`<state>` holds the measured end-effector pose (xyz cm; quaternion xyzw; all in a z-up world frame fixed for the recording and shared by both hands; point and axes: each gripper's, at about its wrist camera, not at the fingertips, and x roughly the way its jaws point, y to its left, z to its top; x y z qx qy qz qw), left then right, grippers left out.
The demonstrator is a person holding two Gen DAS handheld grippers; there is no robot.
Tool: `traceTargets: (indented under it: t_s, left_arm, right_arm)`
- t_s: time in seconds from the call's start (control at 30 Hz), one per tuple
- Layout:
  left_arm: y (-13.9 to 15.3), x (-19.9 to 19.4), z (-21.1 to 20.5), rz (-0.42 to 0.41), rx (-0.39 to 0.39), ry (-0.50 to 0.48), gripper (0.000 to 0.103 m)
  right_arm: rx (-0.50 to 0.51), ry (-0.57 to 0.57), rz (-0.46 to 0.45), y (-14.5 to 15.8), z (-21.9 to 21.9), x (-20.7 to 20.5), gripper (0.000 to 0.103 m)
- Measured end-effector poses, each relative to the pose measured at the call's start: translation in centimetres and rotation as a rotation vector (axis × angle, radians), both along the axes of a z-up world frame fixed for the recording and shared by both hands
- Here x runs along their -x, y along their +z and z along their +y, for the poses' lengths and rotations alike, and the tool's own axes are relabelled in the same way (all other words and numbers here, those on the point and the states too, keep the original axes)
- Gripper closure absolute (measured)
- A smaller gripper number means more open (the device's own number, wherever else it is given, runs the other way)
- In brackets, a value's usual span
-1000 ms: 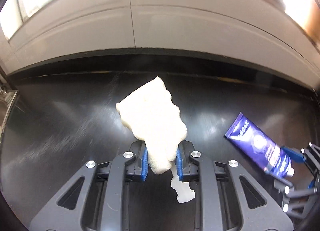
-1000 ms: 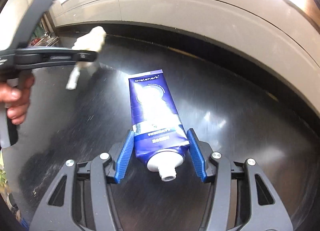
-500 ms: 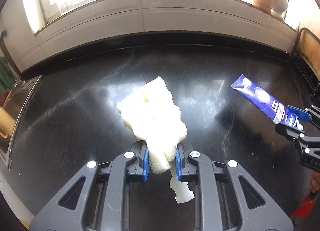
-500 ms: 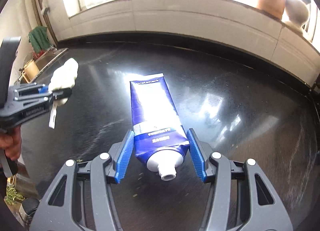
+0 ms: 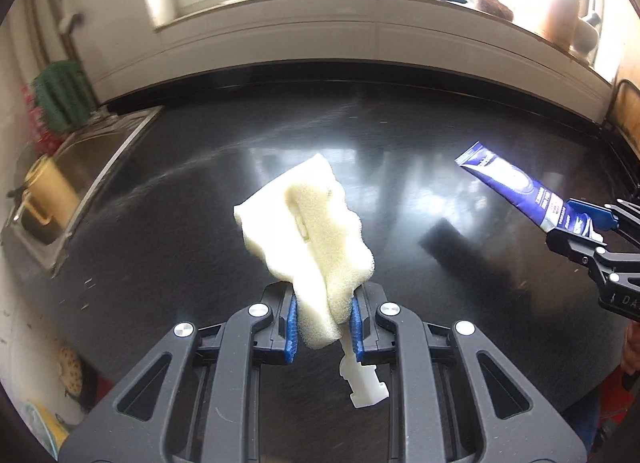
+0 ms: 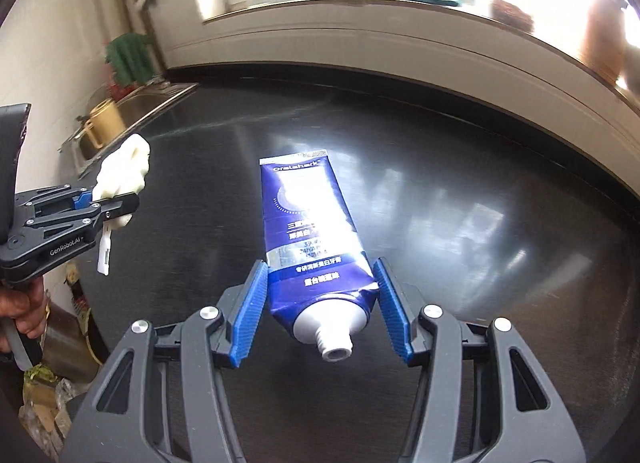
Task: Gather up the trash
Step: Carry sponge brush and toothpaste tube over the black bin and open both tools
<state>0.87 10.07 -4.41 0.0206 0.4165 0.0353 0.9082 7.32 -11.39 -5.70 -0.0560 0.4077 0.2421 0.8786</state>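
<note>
While both are held above the glossy black worktop [image 5: 168, 223], the left tool [image 5: 322, 321] is clenched on a porous cream foam sponge [image 5: 308, 231], irregular block, squeezed at its near end, long axis pointing away and slightly left, with a white plastic piece [image 5: 362, 383] hanging below. Right tool [image 6: 320, 319] grasps a smooth blue toothpaste tube [image 6: 308, 231] near its uncapped white nozzle; crimped end points away.

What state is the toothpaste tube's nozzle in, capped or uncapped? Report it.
Uncapped. In the right wrist view the toothpaste tube, held in the right tool, shows a bare threaded white nozzle with an open hole and no cap on it.
</note>
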Motion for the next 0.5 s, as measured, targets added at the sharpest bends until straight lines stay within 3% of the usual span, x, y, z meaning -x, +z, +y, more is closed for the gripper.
traceTargets:
  t_s: [0.2, 0.5]
  left_arm:
    - [-0.3, 6.1, 7.9, 0.002, 0.004, 0.169, 0.084]
    - [-2.9, 17.4, 17.8, 0.046, 0.012, 0.459, 0.084]
  right_arm:
    - [-0.037, 0.187, 0.004, -0.1, 9.7, 3.0, 0.049]
    - [-0.053, 0.494, 0.026, -0.9, 24.9, 10.9, 0.049]
